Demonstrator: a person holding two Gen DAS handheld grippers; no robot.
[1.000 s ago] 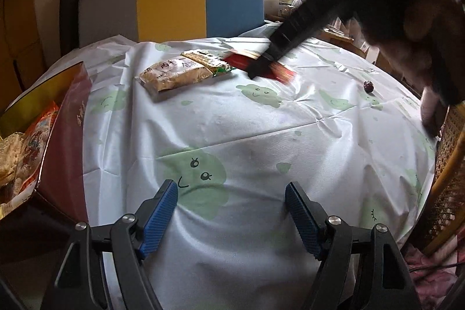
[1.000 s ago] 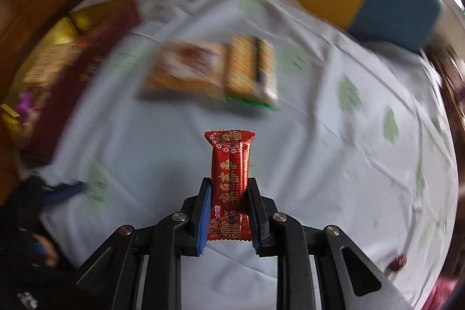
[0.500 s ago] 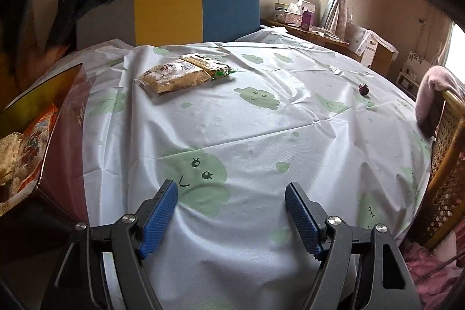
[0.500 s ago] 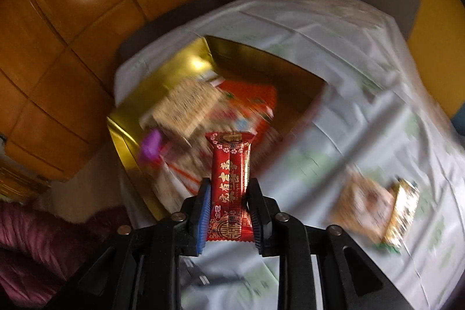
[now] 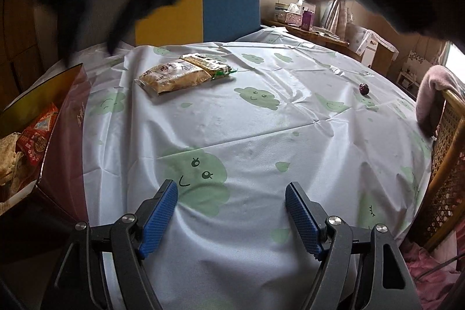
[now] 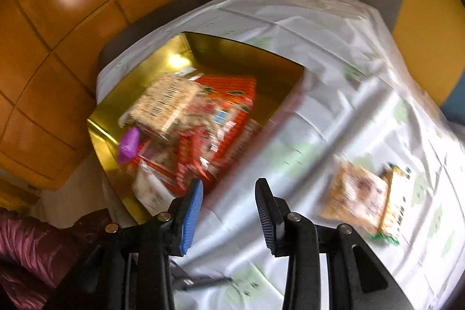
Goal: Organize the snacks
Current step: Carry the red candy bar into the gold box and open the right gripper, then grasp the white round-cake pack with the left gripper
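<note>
Lay heaped in the gold-lined box (image 6: 186, 54) at the bench edge: red snack packets (image 6: 229, 118), a tan cracker pack (image 6: 165, 100) on top, a purple wrapper (image 6: 129, 144) at the rim. Blurred, so no print readable. Rested flat on the cloth farther along: a tan snack bag (image 5: 174, 76) overlapping a green-edged bar (image 5: 207, 64). Sat alone, well apart: a small dark sweet (image 5: 364, 88).

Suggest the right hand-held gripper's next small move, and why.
Probably swing back toward the two packets on the tablecloth. The right hand-held gripper is opening with nothing between its pads, above the box edge, and those packets plus a small dark sweet remain outside the box.
</note>
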